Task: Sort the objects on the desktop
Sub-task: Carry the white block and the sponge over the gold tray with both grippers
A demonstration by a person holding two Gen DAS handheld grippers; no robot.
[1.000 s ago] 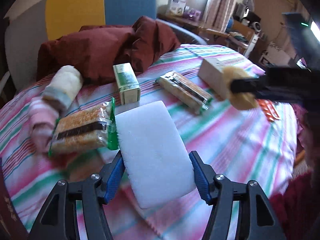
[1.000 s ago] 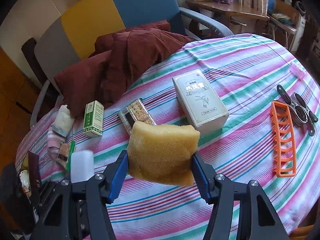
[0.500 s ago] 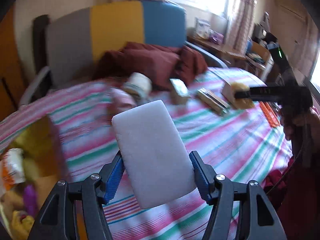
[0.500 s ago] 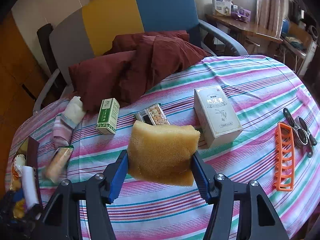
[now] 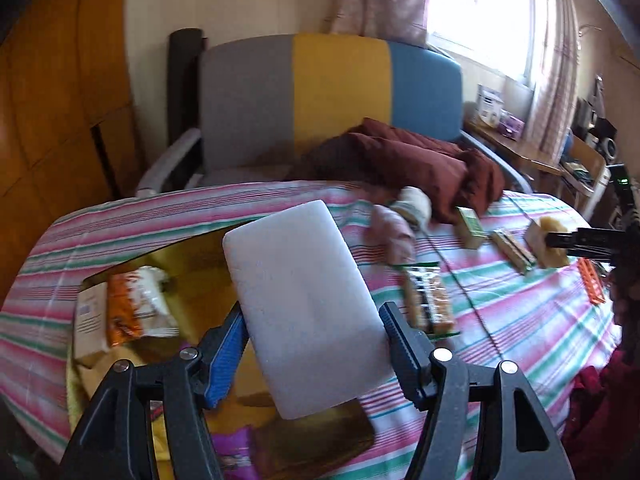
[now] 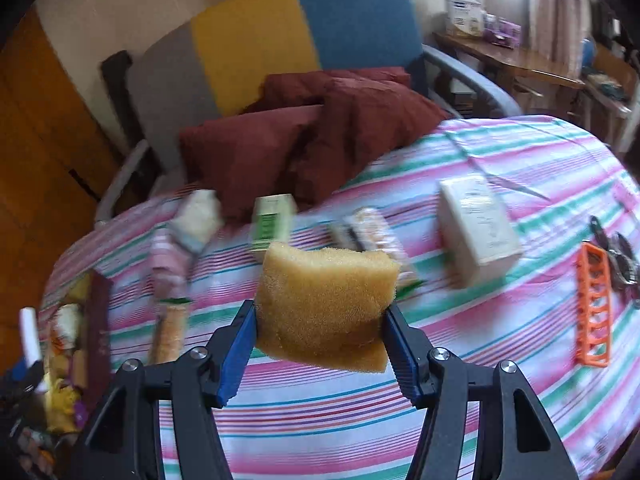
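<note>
Left wrist view alone shows the open box (image 5: 192, 280) of snack packets; right wrist view alone shows the orange rack (image 6: 592, 308) whole, beside scissors (image 6: 618, 254). Left gripper (image 5: 312, 344) clamps a smooth white sponge (image 5: 304, 300) above the box; right gripper (image 6: 320, 344) clamps a porous yellow sponge (image 6: 324, 304) over the striped tablecloth (image 6: 500, 344).

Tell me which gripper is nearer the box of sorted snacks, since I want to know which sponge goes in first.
Left. The left gripper holds the white sponge directly over the box. The right gripper, with the yellow sponge, hangs over the striped tablecloth, well aside of it.
</note>
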